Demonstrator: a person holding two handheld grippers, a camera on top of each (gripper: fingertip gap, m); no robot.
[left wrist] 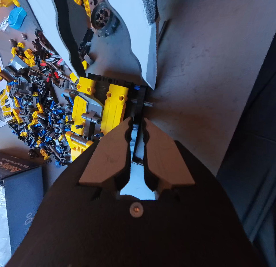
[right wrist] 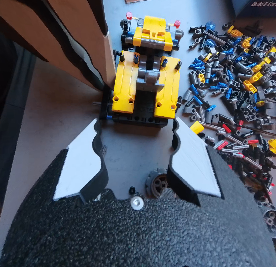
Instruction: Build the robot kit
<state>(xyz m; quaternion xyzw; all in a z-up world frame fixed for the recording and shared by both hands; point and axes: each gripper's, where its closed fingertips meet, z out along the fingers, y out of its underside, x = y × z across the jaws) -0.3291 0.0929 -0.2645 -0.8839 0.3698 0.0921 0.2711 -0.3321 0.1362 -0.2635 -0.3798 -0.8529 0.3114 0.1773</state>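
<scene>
Here the left hand-held gripper clenches the model's black side beam at centre frame; the right hand-held gripper, released, sits just below the model on the tabletop.

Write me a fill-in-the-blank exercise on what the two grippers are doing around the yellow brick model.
1. The left gripper is shut on the model's ____ side beam.
2. The right gripper is ____, with its fingers pointing at the model's near end.
3. Near the base of the right gripper's fingers, a grey ____ lies on the table.
Missing words: black; open; wheel.
</scene>
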